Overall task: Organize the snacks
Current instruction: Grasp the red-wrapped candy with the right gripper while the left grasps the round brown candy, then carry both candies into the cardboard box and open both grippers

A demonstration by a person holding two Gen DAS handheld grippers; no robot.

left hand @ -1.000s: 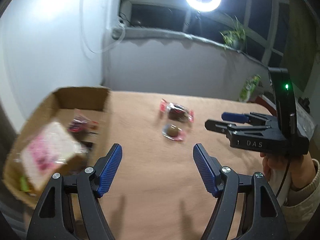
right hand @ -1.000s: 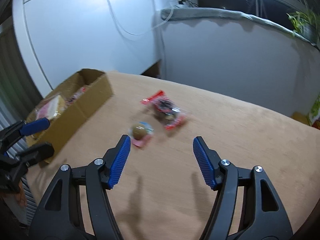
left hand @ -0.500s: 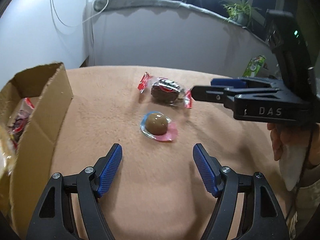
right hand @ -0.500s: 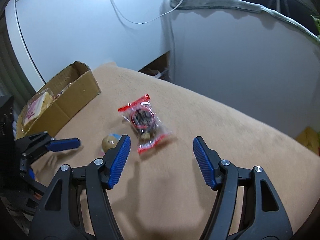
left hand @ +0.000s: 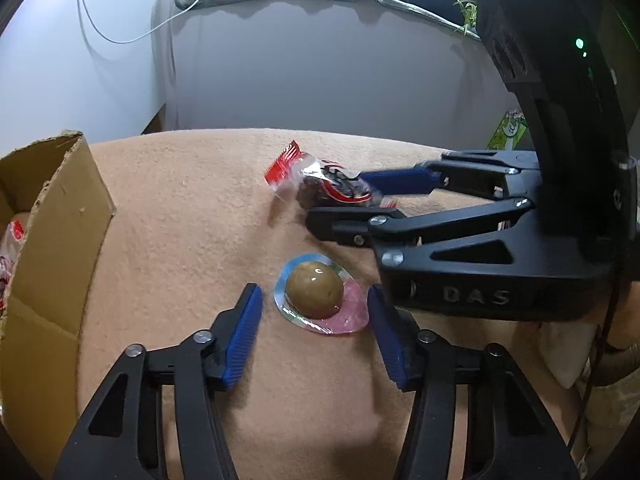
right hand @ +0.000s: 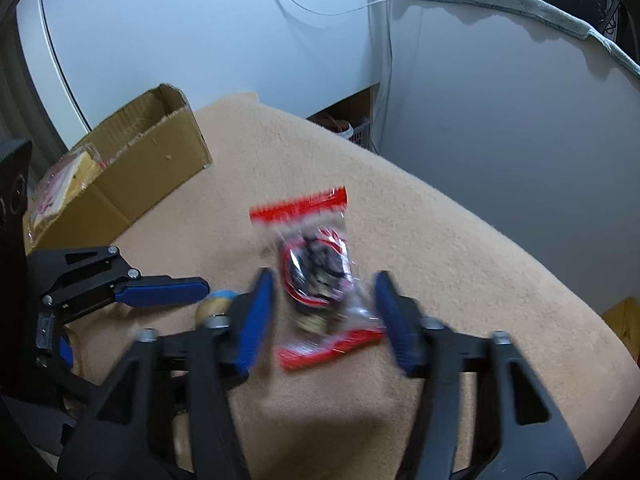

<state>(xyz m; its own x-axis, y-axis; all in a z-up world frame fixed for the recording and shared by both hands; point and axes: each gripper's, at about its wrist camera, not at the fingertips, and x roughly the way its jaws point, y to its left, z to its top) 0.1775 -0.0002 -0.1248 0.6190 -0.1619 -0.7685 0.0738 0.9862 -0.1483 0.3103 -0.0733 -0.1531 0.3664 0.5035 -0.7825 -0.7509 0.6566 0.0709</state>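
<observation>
Both grippers are at the grasp step of clearing the last two loose snacks off the tan cloth-covered surface [left hand: 168, 208]. The left gripper [left hand: 316, 312] straddles the round brown sweet [left hand: 314, 290] sealed in a clear wrapper with blue and pink rims; its fingers [left hand: 244, 336] have just been closing but are not yet pressing, a gap showing on the left and the right one just at the wrapper's pink edge. The right gripper [right hand: 324, 312] brackets the clear, red-ended packet [right hand: 316, 276] of dark pieces; its fingers [right hand: 256, 320] have also just been closing, and through the motion blur they appear slightly clear of the film on both sides. Both snacks lie side by side toward the middle of the surface, well apart from the cardboard box [left hand: 44, 264] at its left edge, which already holds other packets. The packet's long axis runs away from the right gripper, one red seal toward the far edge and the other near the fingers, so they would close across its narrow width. The sweet is nearly round, its wrapper stretching slightly toward the pink side. Next, I judge, each pair should finish closing, then lift and carry toward the box.
</observation>
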